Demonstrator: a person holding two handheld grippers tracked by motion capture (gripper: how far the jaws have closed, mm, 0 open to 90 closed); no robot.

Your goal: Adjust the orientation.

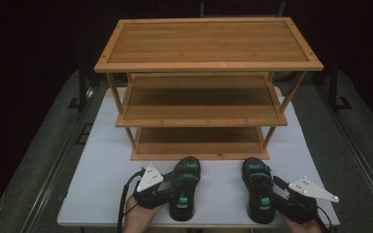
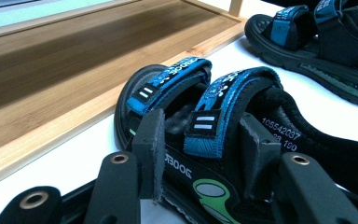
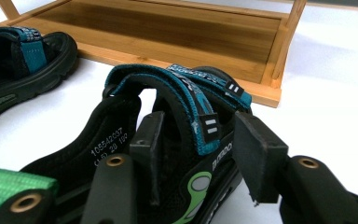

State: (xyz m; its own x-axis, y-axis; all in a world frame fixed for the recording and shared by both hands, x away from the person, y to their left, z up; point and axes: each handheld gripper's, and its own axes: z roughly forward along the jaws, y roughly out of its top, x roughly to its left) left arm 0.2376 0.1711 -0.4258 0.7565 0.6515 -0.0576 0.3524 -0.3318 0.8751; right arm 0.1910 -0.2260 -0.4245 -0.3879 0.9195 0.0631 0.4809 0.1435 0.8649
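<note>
While two black sandals with blue straps sit side by side on the white table, just in front of the wooden rack, a person's hands bring a gripper to each. The left sandal lies toes toward the rack's lowest shelf; the left gripper straddles its outer side, one jaw outside the sole, the other tucked under the rear strap, seemingly gripping the side wall, though contact is hard to judge. The right sandal lies parallel, well apart from its mate. The right gripper has one jaw inside the shoe and the other standing clear of the outer edge, so it is part open, holding nothing.
</note>
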